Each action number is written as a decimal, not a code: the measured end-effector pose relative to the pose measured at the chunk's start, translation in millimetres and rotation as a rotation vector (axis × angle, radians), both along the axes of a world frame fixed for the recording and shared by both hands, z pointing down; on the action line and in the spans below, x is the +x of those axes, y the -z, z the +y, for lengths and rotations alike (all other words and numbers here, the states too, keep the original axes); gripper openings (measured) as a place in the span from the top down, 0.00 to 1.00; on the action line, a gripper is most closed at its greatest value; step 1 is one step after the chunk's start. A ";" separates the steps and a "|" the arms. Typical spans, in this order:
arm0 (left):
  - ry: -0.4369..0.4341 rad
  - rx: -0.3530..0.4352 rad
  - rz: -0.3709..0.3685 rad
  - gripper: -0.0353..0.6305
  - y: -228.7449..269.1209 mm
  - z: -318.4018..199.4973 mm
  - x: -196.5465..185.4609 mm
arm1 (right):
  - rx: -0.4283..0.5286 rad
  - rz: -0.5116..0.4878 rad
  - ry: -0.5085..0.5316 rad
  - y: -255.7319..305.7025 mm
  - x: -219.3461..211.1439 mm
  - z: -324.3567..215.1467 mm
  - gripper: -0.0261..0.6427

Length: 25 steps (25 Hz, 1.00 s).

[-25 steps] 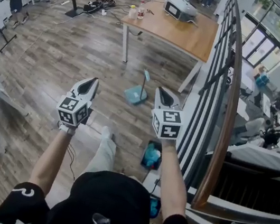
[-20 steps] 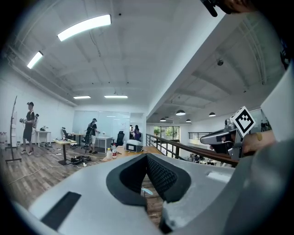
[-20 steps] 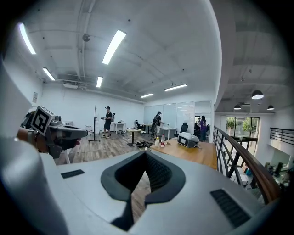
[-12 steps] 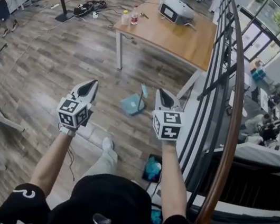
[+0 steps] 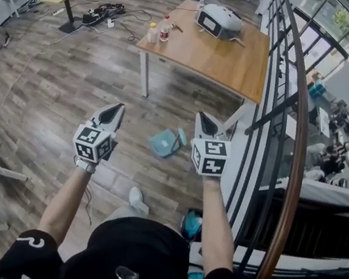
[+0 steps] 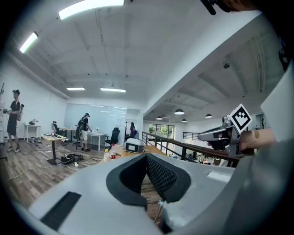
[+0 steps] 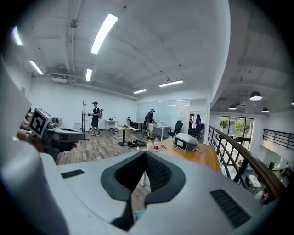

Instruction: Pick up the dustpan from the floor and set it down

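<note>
A light teal dustpan [image 5: 164, 143] with an upright handle stands on the wooden floor near a table leg. In the head view it lies between my two grippers and a little beyond their tips. My left gripper [image 5: 116, 108] is held out level at its left, shut and empty. My right gripper [image 5: 203, 118] is held out at its right, also shut with nothing in it. Neither touches the dustpan. In the left gripper view the jaws [image 6: 147, 157] meet at their tips. In the right gripper view the jaws [image 7: 146, 153] meet too, and a teal sliver of the dustpan [image 7: 139, 214] shows below them.
A wooden table [image 5: 236, 56] stands ahead with a white device [image 5: 220, 18] and bottles [image 5: 164, 31] on it. A dark railing [image 5: 292, 123] runs along the right. Something teal [image 5: 190, 226] lies on the floor by my feet. Cables [image 5: 104, 8] lie far left, and people stand in the distance.
I have walked forward: table and dustpan have come closer in the head view. The dustpan now sits between the gripper tips. Both grippers have kept their pose, still shut.
</note>
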<state>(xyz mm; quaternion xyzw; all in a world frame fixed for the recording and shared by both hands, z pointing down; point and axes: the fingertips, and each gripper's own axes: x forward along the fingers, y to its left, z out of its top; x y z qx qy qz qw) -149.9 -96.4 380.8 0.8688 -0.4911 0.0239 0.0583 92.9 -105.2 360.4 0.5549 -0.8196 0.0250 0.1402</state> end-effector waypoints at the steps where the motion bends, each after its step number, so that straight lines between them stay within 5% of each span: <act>1: -0.003 -0.001 0.002 0.95 -1.4 -8.2 -3.0 | 0.002 0.000 -0.005 -0.8 -2.5 -8.3 0.97; 10: -0.014 -0.022 0.009 0.95 -14.0 -65.2 -17.3 | -0.010 0.001 -0.022 -11.9 -14.1 -60.8 0.97; 25: 0.054 -0.061 0.013 0.95 -22.2 -110.6 17.2 | -0.034 -0.015 0.045 -19.8 19.9 -127.1 0.97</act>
